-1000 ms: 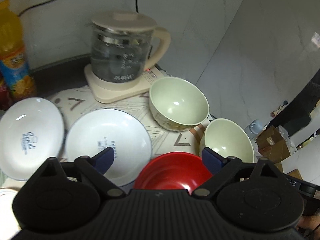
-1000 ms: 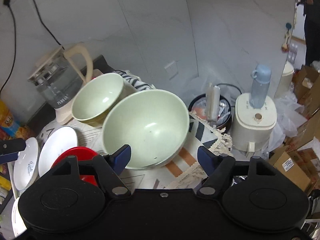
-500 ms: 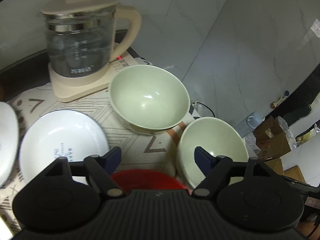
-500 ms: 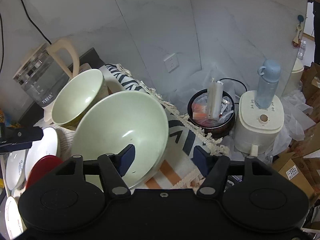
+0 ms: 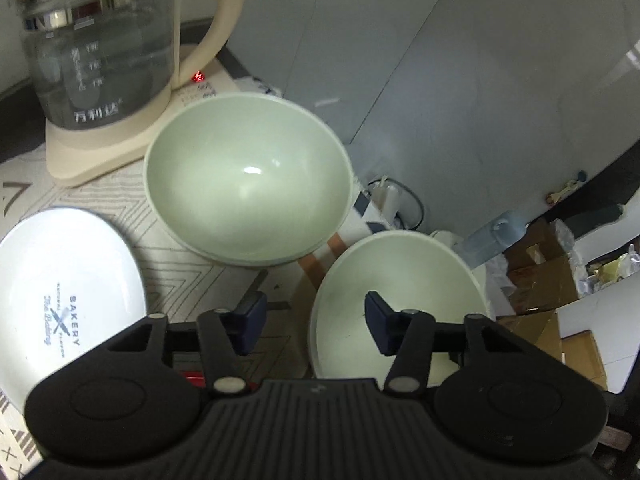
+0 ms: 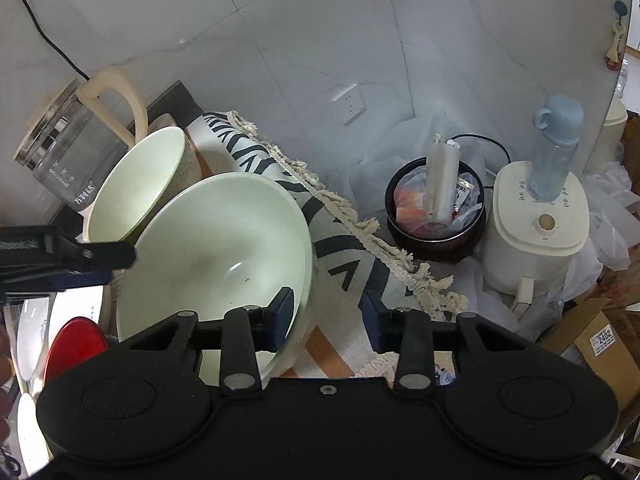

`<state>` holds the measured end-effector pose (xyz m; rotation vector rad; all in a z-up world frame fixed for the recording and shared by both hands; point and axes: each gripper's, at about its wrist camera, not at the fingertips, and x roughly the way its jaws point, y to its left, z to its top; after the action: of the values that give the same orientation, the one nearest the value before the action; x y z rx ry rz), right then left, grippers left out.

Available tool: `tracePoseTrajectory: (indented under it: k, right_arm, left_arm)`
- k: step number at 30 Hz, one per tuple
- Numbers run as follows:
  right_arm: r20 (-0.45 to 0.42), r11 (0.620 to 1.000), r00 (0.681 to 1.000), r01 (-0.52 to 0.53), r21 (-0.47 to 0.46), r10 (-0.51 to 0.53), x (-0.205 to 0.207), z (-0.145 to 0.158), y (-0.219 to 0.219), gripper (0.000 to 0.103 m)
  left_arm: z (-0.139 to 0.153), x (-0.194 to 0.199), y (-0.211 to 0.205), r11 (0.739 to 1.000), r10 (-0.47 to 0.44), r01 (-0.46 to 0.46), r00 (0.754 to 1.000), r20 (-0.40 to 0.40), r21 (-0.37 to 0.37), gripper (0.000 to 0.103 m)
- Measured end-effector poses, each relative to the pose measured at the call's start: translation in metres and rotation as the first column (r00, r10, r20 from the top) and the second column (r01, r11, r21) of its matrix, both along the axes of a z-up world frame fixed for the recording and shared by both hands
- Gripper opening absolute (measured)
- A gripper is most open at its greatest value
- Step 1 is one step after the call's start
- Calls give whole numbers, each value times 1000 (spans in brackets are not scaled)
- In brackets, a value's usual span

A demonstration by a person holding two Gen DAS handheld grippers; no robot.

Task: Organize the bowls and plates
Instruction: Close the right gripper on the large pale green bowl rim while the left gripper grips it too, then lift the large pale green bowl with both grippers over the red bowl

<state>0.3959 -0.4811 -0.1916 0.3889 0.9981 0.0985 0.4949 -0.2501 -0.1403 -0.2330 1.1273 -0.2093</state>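
Two pale green bowls stand on the patterned cloth: the far bowl [image 5: 248,180] [image 6: 140,184] by the kettle and the near bowl [image 5: 396,292] [image 6: 216,252] at the table's right edge. My left gripper [image 5: 314,324] is open and straddles the near bowl's left rim. My right gripper [image 6: 328,320] is open and straddles the same bowl's right rim. A white plate [image 5: 68,292] lies at the left. A red bowl [image 6: 76,344] shows at the lower left in the right wrist view.
A glass kettle [image 5: 100,52] on its cream base stands at the back left. Off the table's right side, a dark bin [image 6: 436,216] with wrappers and a cream appliance [image 6: 536,224] with a blue bottle on it stand low. The fringed cloth edge [image 6: 360,224] hangs there.
Both grippers have moved forward and closer to the near green bowl. The left view has swung right: the red bowl and one white plate have left it.
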Motion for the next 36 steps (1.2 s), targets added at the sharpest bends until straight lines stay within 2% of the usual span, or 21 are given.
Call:
tracePoseTrajectory:
  k: [5, 6, 7, 9, 11, 15, 21, 27, 36]
  right_arm:
    - [15, 999, 999, -41, 21, 41, 3, 1, 4, 18]
    - [18, 998, 998, -54, 22, 53, 4, 1, 5, 15]
    - [19, 998, 998, -59, 13, 59, 4, 2, 7, 15]
    - [27, 998, 997, -69, 2, 69, 5, 5, 9, 15]
    - [33, 998, 998, -60, -1, 60, 5, 7, 8, 15]
    - [50, 999, 998, -39, -2, 39, 0, 18, 8, 15]
    - [120, 999, 992, -42, -15, 44, -7, 43, 16, 15]
    - [172, 999, 984, -53, -12, 54, -14, 64, 31, 15]
    - [205, 997, 975, -78, -23, 81, -24, 79, 55, 15]
  left_arm:
    - [-17, 5, -2, 1000, 4, -4, 999, -40, 0, 31]
    - [-22, 5, -2, 1000, 12, -12, 998, -65, 3, 20]
    - [-25, 6, -2, 1000, 18, -19, 996, -85, -6, 15]
    - [-26, 4, -2, 999, 8, -11, 996, -86, -33, 12]
    - [-22, 2, -4, 1000, 0, -1, 997, -71, -17, 12]
    - [-11, -4, 0, 999, 4, -6, 999, -48, -41, 12]
    - [17, -15, 12, 997, 30, -27, 999, 37, -75, 12]
    - [36, -31, 32, 994, 63, -56, 995, 77, -90, 10]
    - [52, -51, 60, 992, 93, -82, 988, 120, -91, 10]
